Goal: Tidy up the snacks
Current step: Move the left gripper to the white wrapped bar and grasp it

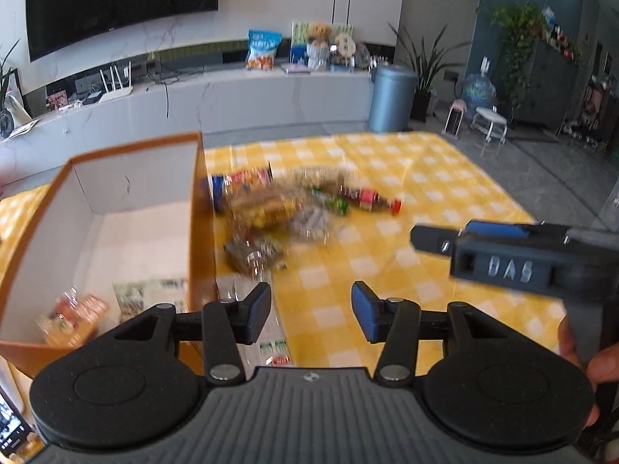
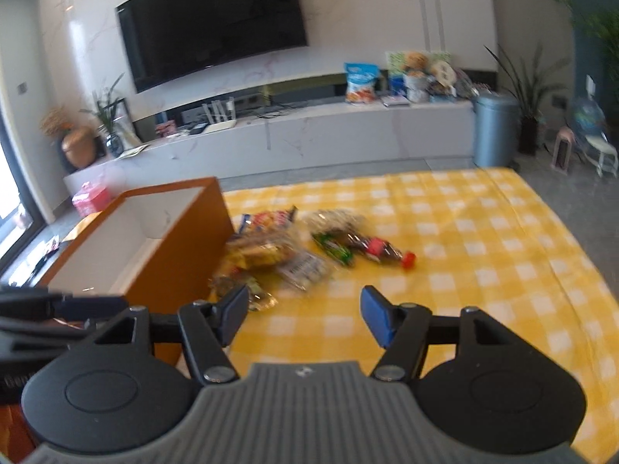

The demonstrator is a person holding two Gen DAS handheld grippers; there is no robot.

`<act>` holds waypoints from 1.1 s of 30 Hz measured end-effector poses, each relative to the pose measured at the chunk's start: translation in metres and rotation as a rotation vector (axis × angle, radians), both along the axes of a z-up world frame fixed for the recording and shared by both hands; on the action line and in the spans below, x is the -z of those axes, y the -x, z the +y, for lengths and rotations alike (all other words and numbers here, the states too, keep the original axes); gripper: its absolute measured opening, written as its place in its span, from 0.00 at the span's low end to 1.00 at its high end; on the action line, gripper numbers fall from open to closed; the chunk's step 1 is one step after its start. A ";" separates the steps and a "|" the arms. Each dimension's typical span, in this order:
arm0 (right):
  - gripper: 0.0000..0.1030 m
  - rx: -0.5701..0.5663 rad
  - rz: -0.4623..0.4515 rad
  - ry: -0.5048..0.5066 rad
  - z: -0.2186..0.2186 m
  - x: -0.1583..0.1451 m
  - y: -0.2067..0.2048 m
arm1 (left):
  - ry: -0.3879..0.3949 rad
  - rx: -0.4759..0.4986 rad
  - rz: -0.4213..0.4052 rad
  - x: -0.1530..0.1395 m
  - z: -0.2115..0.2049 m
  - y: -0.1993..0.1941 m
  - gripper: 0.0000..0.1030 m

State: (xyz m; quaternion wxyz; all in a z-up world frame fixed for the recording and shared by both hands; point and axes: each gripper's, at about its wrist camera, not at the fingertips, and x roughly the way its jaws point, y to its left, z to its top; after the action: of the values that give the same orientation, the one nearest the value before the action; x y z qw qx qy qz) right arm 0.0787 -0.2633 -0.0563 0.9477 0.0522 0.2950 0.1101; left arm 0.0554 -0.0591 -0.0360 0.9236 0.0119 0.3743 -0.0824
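1. The left claw (image 1: 311, 311) stood spread with nothing between its pads, hanging just right of the orange box (image 1: 203, 232), low over the yellow checked cloth (image 1: 445, 193).
2. The right claw (image 2: 304, 317) was likewise spread and empty, also to the right of the orange box (image 2: 185, 255). In the left wrist view the right claw (image 1: 503, 259) showed from the side, farther right of the box, with part of a hand (image 1: 580, 352) gripping its handle.
3. The snack pile (image 1: 278, 208) lay on the cloth against the right wall of the box, ahead of both claws and apart from them. It was blurred, but a blue and red packet (image 1: 240, 181), clear wrapped bags and a dark bottle with a red cap (image 1: 371, 199) could be made out; the bottle lay at the pile's far side from the box.
4. One clear packet (image 1: 236, 290) lay at the foot of the box's right wall, just beside the left claw's left finger (image 1: 257, 311).
5. The box was open on top, white inside. On its floor lay an orange and red packet (image 1: 73, 317) and a pale green printed packet (image 1: 151, 294), both at the near end.
6. The cloth covered the surface the box stood on. Beyond the box a long white console (image 2: 309, 135) ran along the wall under a large dark television (image 2: 212, 23), with a blue snack bag (image 2: 360, 82) and a teddy bear (image 1: 319, 34) on it. A grey-blue bin (image 2: 495, 127) and potted plants (image 1: 425, 65) stood to the right of the console.
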 end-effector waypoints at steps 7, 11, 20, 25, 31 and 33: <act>0.62 0.065 0.067 -0.062 -0.017 0.028 -0.012 | -0.114 0.013 0.075 0.041 -0.018 -0.005 0.60; 0.62 0.030 0.073 -0.066 -0.014 0.033 -0.014 | -0.194 -0.001 0.108 0.061 -0.029 -0.012 0.62; 0.62 0.029 0.141 -0.079 -0.016 0.043 -0.021 | -0.193 -0.140 0.153 0.088 -0.024 -0.025 0.59; 0.63 0.018 0.169 -0.079 -0.013 0.047 -0.025 | -0.222 -0.183 0.103 0.095 -0.030 -0.026 0.58; 0.63 0.019 0.184 -0.084 -0.014 0.049 -0.026 | -0.218 -0.207 0.062 0.097 -0.030 -0.031 0.52; 0.63 0.021 0.189 -0.087 -0.015 0.049 -0.027 | -0.257 -0.237 0.038 0.097 -0.028 -0.030 0.32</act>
State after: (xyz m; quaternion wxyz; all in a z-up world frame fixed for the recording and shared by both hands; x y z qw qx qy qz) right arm 0.1060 -0.2781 -0.1052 0.9135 0.1066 0.3775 0.1077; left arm 0.0856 -0.0872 -0.1332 0.9105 0.0841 0.3977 0.0754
